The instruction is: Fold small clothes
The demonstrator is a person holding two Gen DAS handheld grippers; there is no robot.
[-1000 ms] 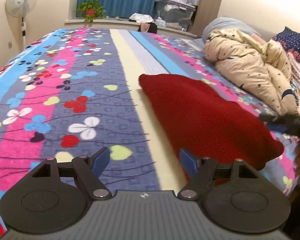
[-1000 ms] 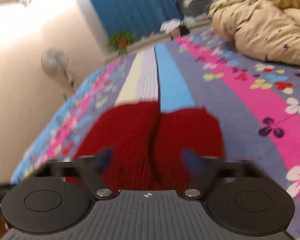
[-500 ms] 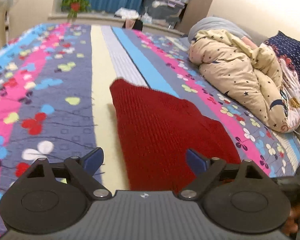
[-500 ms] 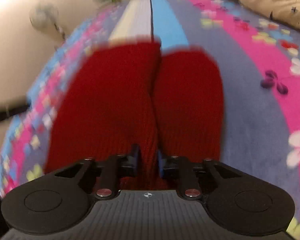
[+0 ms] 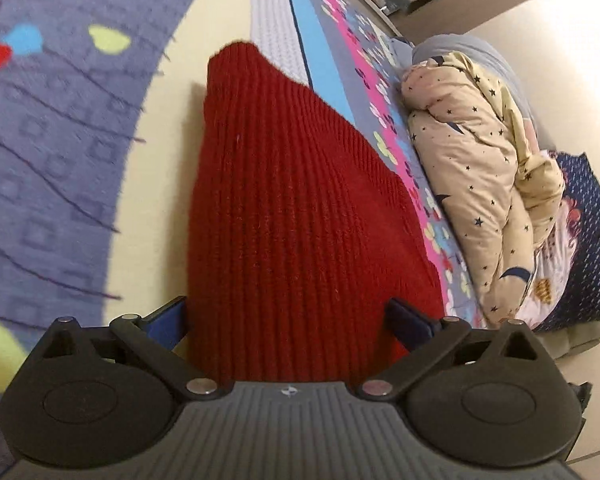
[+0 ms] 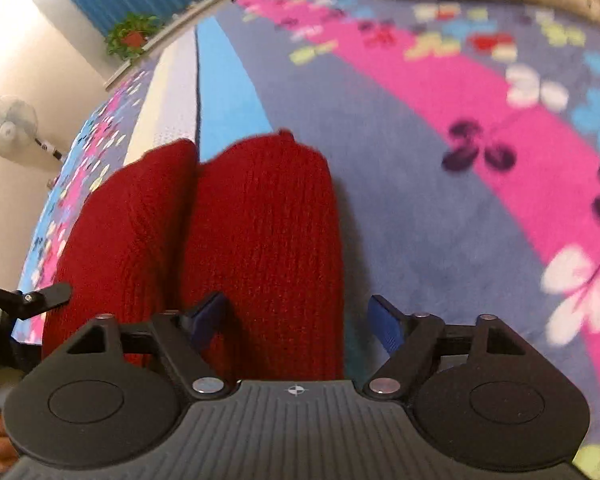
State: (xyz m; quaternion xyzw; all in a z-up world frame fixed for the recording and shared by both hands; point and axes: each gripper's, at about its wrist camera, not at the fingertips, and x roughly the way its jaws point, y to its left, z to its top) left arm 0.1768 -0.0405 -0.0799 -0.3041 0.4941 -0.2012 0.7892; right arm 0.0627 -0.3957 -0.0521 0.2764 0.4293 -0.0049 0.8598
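A dark red knitted garment point(image 5: 284, 216) lies flat on the flowered bedspread point(image 5: 52, 140). My left gripper point(image 5: 288, 320) is open, with its blue-padded fingers on either side of the garment's near end. In the right wrist view the same garment point(image 6: 260, 224) shows as two side-by-side lobes. My right gripper point(image 6: 300, 320) is open and straddles the right lobe's near end, its left finger point(image 6: 206, 314) in the crease between the lobes. The left gripper's tip point(image 6: 32, 300) shows at the left edge.
A crumpled cream star-print duvet point(image 5: 488, 184) and a navy pillow point(image 5: 588, 240) lie along the right of the bed. A potted plant point(image 6: 132, 38) stands on the sill and a fan point(image 6: 10, 128) by the wall. The bed's edge is near my left gripper.
My right gripper, shut on the garment's crease half a second ago, has opened and shifted right. My left gripper has dropped low and forward so its fingers flank the garment's end.
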